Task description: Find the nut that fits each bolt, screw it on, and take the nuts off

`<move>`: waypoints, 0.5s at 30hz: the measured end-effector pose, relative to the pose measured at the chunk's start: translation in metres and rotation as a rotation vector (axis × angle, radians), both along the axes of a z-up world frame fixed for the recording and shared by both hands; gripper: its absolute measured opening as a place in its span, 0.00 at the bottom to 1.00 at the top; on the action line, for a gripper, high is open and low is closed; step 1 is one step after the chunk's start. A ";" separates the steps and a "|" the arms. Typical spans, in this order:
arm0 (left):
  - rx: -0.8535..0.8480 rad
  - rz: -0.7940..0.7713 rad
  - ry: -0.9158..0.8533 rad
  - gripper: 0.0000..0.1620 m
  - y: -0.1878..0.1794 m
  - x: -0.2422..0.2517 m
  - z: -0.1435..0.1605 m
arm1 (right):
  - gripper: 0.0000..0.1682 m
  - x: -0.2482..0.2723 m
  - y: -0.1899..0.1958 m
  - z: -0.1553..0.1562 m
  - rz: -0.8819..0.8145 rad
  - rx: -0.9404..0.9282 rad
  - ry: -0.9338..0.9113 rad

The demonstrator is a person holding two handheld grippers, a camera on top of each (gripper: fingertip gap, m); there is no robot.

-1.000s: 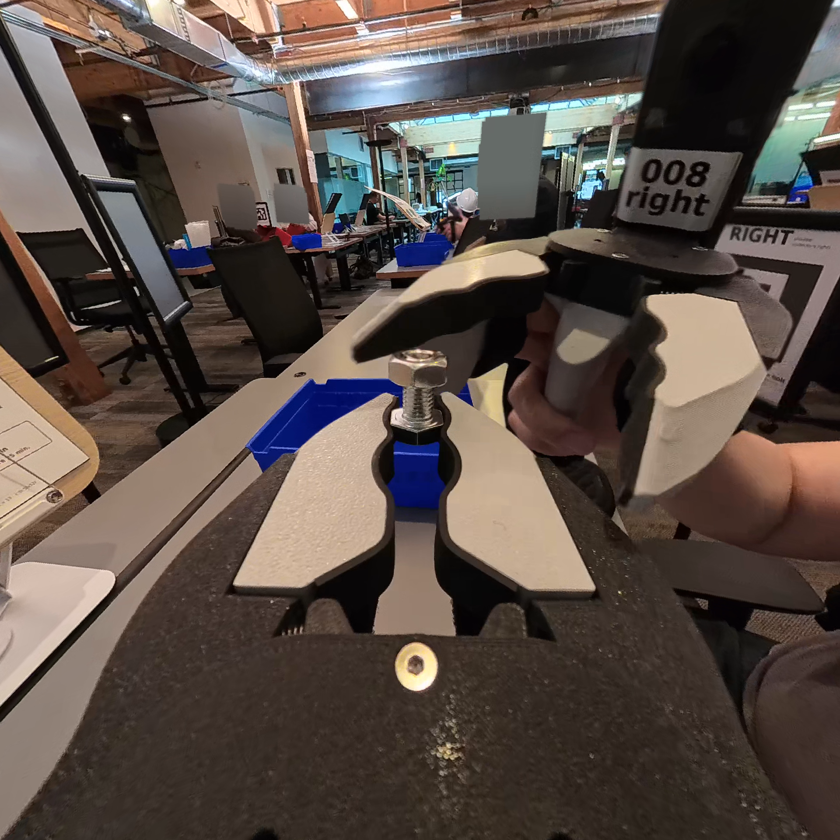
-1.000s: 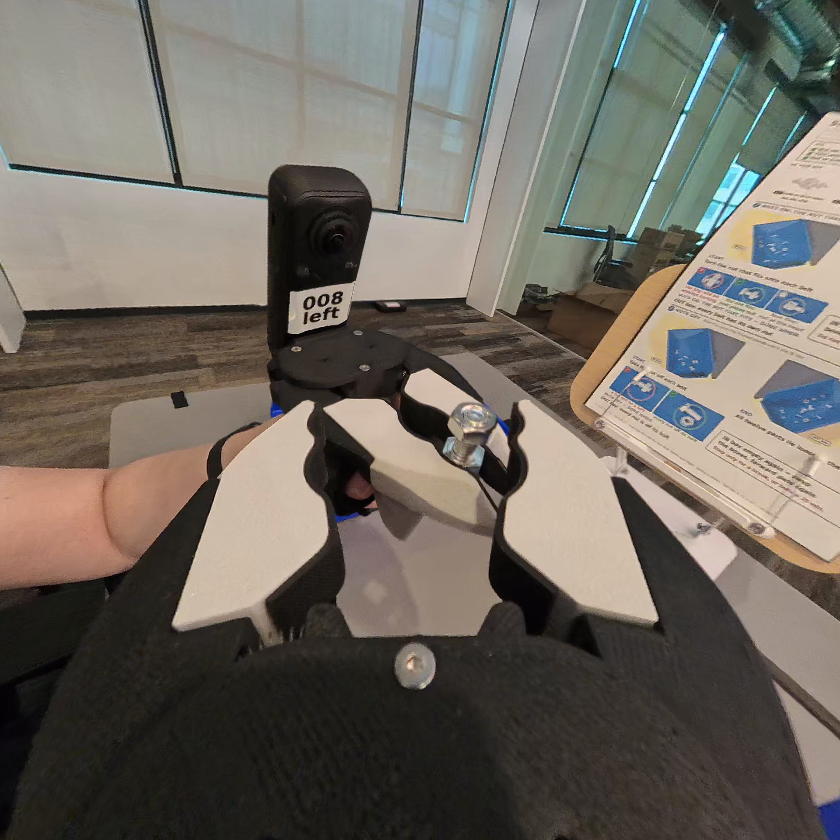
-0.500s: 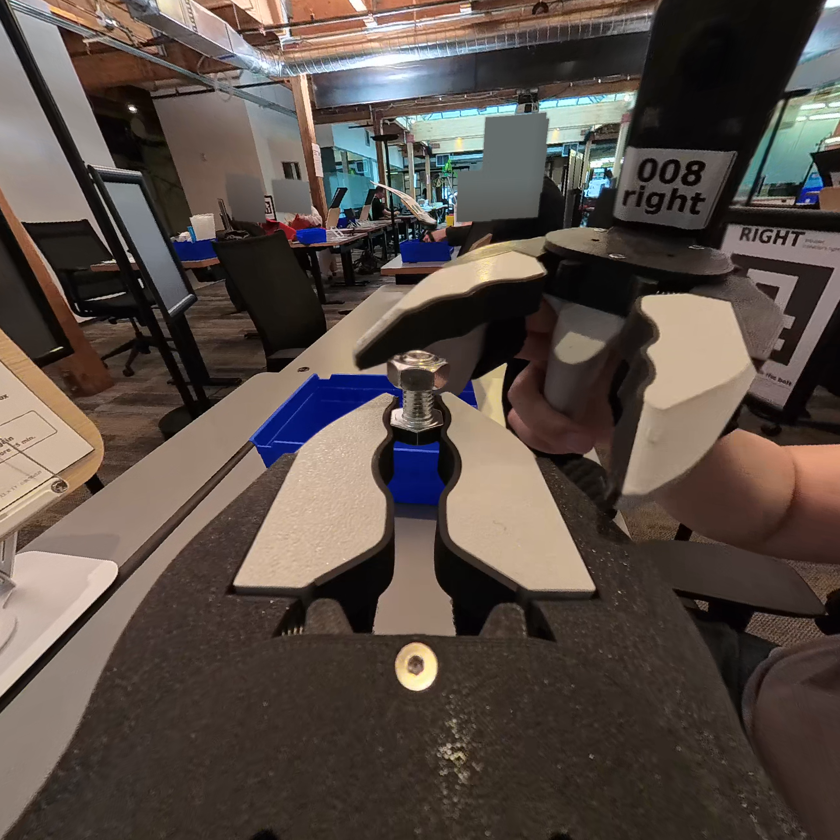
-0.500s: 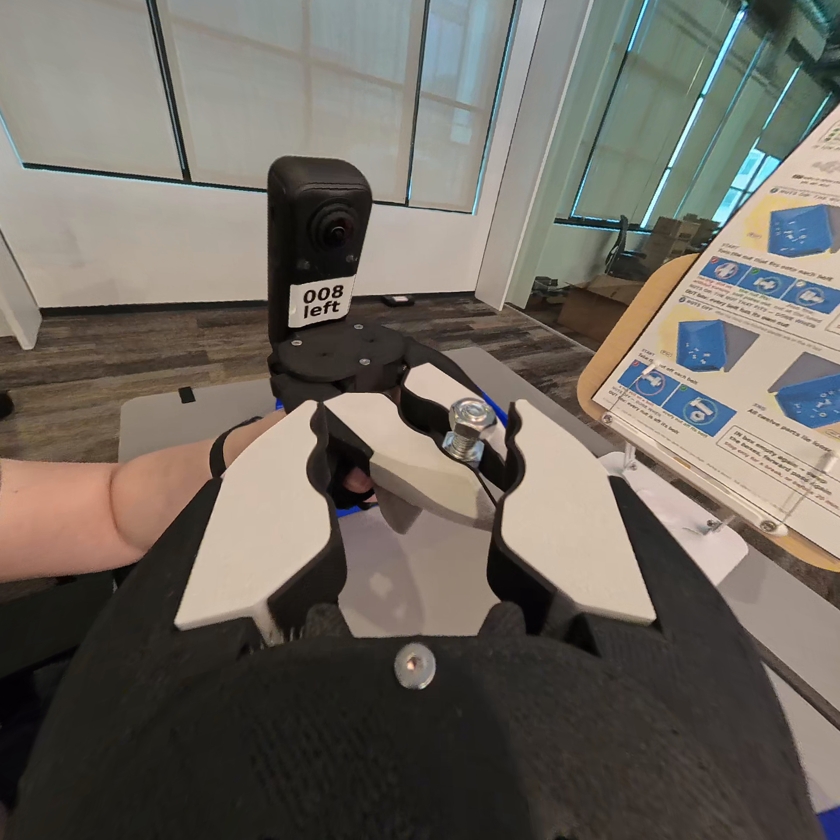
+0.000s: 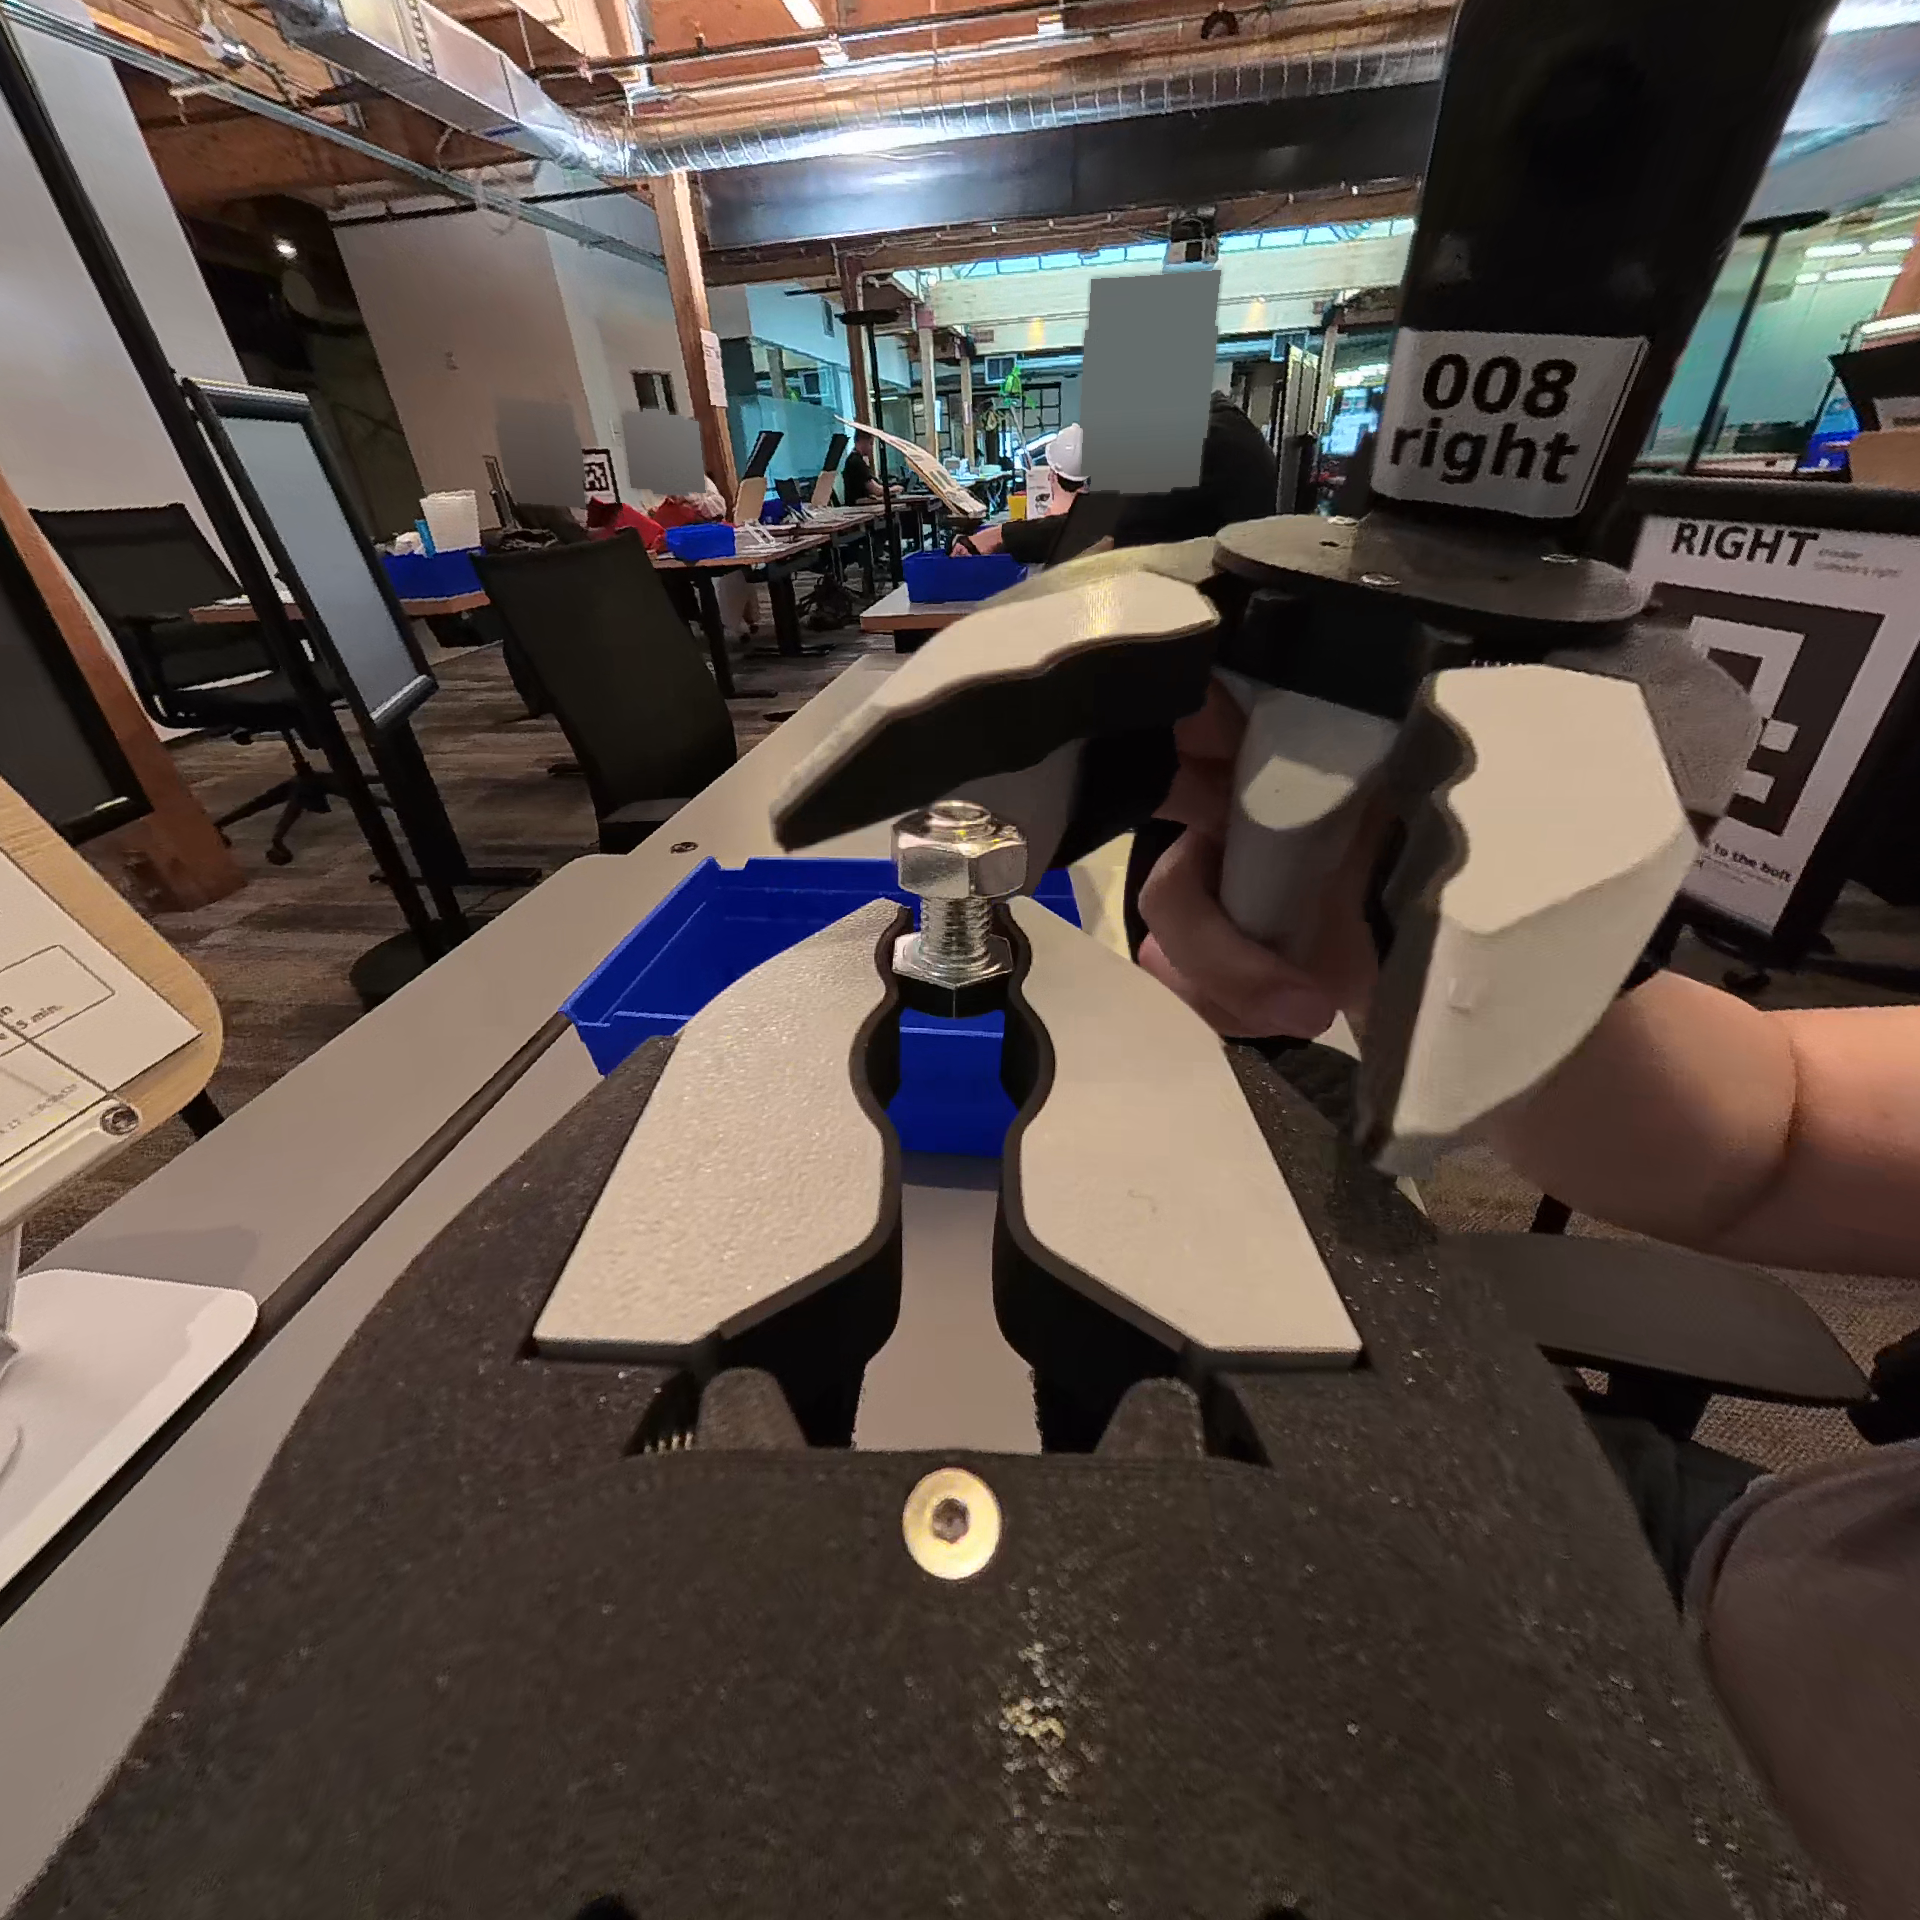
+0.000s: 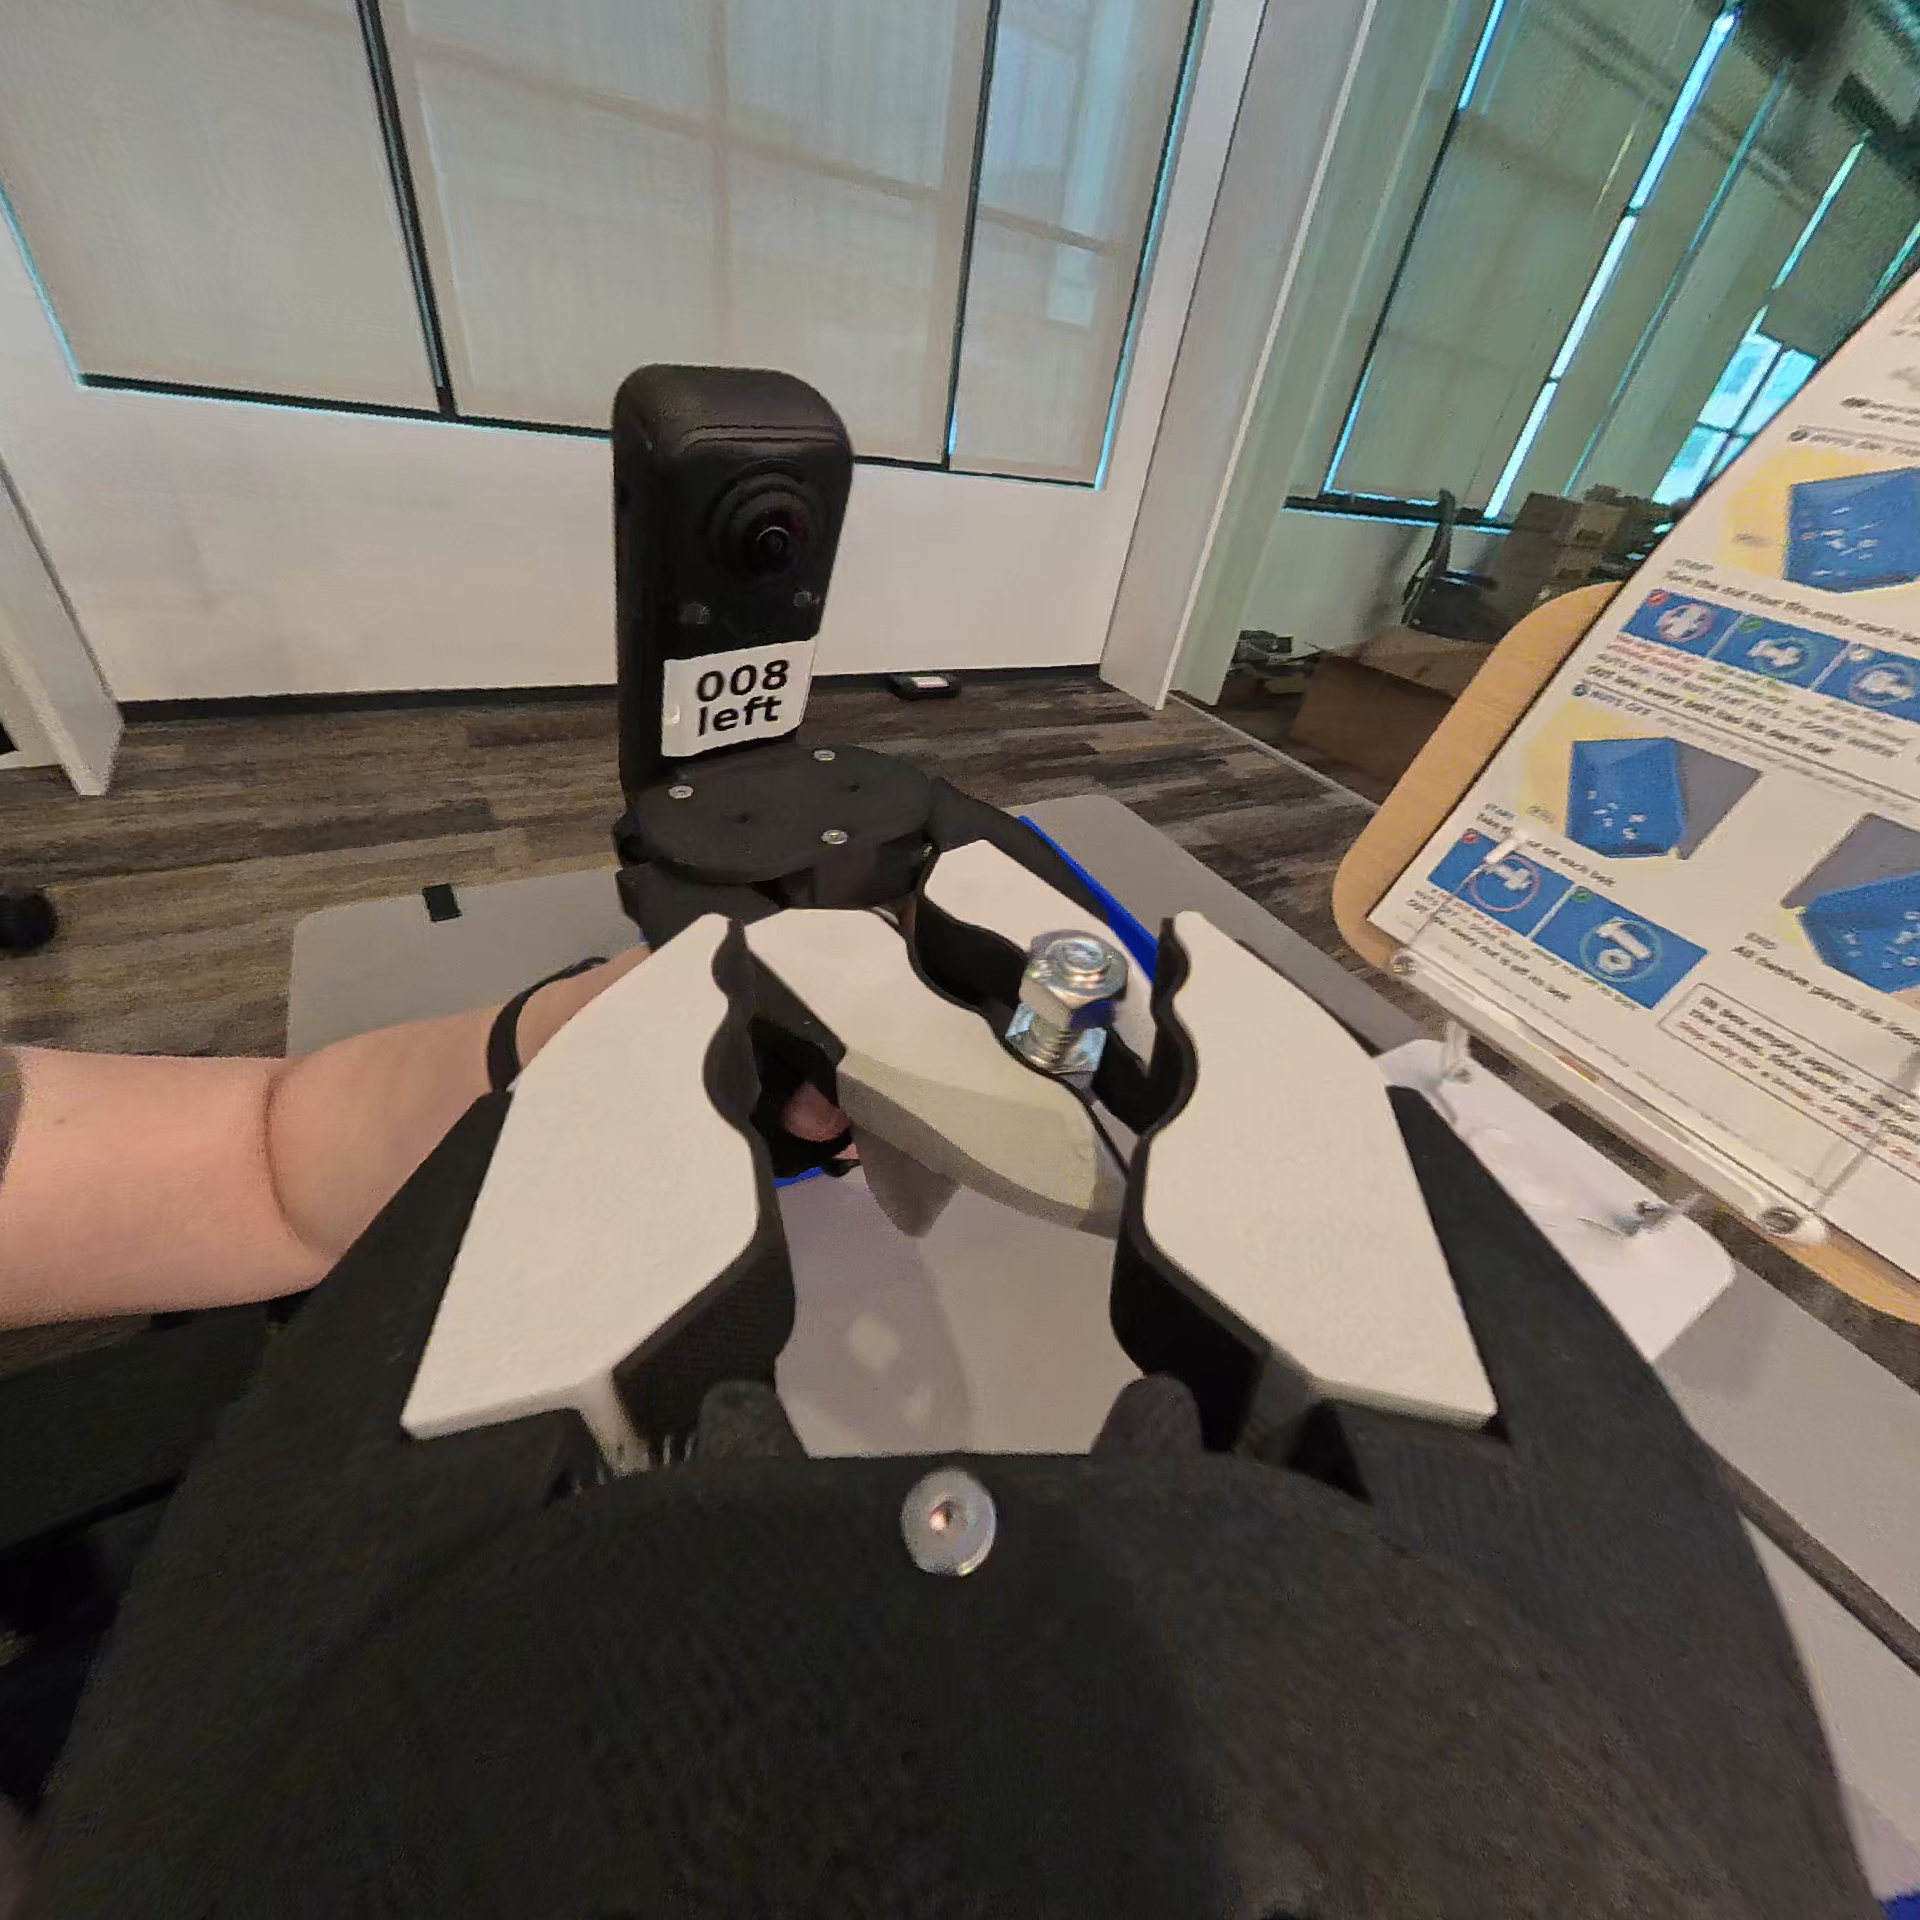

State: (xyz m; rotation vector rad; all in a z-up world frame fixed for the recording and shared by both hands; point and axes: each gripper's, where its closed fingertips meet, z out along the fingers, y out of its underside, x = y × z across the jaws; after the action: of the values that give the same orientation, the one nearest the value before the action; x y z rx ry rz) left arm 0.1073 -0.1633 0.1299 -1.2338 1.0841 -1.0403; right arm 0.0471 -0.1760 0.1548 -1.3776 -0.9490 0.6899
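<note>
My left gripper (image 5: 951,977) is shut on the lower end of a silver bolt (image 5: 954,925) and holds it upright above the table. A hex nut (image 5: 961,854) sits at the top of the thread. My right gripper (image 6: 951,935) is open and faces the left one. One of its fingers (image 5: 997,665) hovers just over the nut, and the other finger stands off to the right. In the right wrist view the nut (image 6: 1070,982) and bolt lie between my spread fingers, close to the right finger (image 6: 1278,1164), with the left gripper's fingertips around the bolt.
A blue bin (image 5: 727,935) stands on the grey table (image 5: 312,1143) just beyond the bolt. An instruction board on a stand is at the left (image 5: 62,1039), and shows at the right in the right wrist view (image 6: 1714,883). Office chairs and desks stand farther off. The tips of one gripper are about 6 cm away from the tips of the other.
Nearly nothing. Both grippers hold their places with only a slight drift; the nut stays at the top of the thread and the right gripper stays open.
</note>
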 end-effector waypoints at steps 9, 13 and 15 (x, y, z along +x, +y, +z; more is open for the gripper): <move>-0.023 0.022 -0.038 0.09 0.007 -0.010 0.007 | 0.41 0.014 -0.012 0.009 -0.008 0.038 0.052; -0.003 0.005 -0.014 0.09 0.001 -0.004 0.003 | 0.43 0.003 -0.001 0.004 0.008 0.011 0.015; -0.001 0.010 -0.008 0.09 0.002 -0.003 0.002 | 0.45 -0.003 -0.001 -0.003 0.031 -0.002 -0.015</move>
State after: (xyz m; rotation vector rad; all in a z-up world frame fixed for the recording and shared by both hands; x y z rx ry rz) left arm 0.1041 -0.1612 0.1321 -1.2339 1.0706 -1.0367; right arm 0.0439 -0.1772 0.1518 -1.3736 -0.9839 0.7051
